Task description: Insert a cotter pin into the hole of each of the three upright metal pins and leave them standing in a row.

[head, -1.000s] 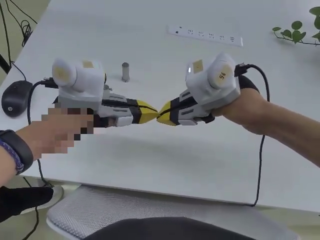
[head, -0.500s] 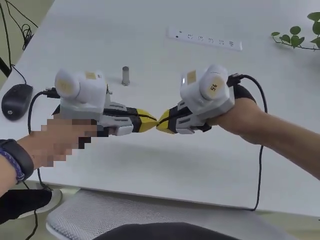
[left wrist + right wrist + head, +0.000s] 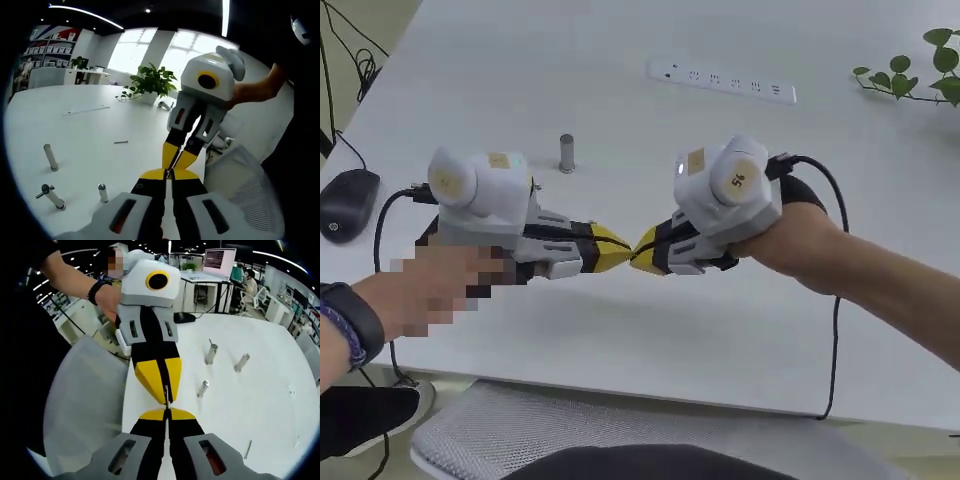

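My left gripper (image 3: 623,245) and right gripper (image 3: 639,251) meet tip to tip above the table's near side. Both are shut, with a thin cotter pin (image 3: 166,396) bridging their tips; each seems to pinch one end. In the left gripper view, my left gripper (image 3: 170,173) faces the right gripper (image 3: 176,163) coming in from above. Three upright metal pins (image 3: 50,157) (image 3: 103,192) stand on the table to the left; one pin (image 3: 53,196) carries a cotter pin across its top. The right gripper view shows my right gripper (image 3: 167,412) and the same pins (image 3: 211,352) (image 3: 241,362) (image 3: 203,388).
A loose cotter pin (image 3: 120,142) lies on the white table (image 3: 620,330) beyond the pins. A power strip (image 3: 720,80) lies at the far edge, a plant (image 3: 920,72) at the far right, a mouse (image 3: 345,200) at the left. A mesh chair (image 3: 570,430) sits below the front edge.
The two grippers have stayed tip to tip and both shut. The right gripper has rolled slightly; the rest of the shift comes from the head camera moving.
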Demonstrator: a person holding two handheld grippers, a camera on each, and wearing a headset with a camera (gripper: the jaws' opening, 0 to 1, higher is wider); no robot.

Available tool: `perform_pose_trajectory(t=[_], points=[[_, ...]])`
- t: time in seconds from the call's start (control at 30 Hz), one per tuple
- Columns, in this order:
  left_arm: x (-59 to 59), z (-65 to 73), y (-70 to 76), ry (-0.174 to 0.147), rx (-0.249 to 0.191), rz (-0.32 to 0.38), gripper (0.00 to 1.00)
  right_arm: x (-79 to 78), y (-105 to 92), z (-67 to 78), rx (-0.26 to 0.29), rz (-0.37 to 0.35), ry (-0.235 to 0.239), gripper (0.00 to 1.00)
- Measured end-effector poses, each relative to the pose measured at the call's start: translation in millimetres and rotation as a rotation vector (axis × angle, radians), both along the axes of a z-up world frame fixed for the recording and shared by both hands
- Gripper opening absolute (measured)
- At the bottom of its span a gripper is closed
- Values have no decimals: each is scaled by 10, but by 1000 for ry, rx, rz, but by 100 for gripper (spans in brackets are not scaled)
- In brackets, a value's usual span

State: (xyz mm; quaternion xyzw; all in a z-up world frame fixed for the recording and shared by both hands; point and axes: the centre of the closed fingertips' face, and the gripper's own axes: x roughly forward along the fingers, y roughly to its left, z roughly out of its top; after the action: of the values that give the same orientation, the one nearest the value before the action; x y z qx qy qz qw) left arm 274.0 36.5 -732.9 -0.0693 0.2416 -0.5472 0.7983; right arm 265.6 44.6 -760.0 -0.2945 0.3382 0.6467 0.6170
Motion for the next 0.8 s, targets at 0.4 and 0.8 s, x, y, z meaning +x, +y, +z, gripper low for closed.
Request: perform_pose_trajectory(t=[0.4,0.8], points=[[-7,-160,202,0,42,56,5,96,-138,-164,-110,-86,-22,1],[92,-313,506,9,67,172,7,133,-183,-287,-149,-187,3,1]])
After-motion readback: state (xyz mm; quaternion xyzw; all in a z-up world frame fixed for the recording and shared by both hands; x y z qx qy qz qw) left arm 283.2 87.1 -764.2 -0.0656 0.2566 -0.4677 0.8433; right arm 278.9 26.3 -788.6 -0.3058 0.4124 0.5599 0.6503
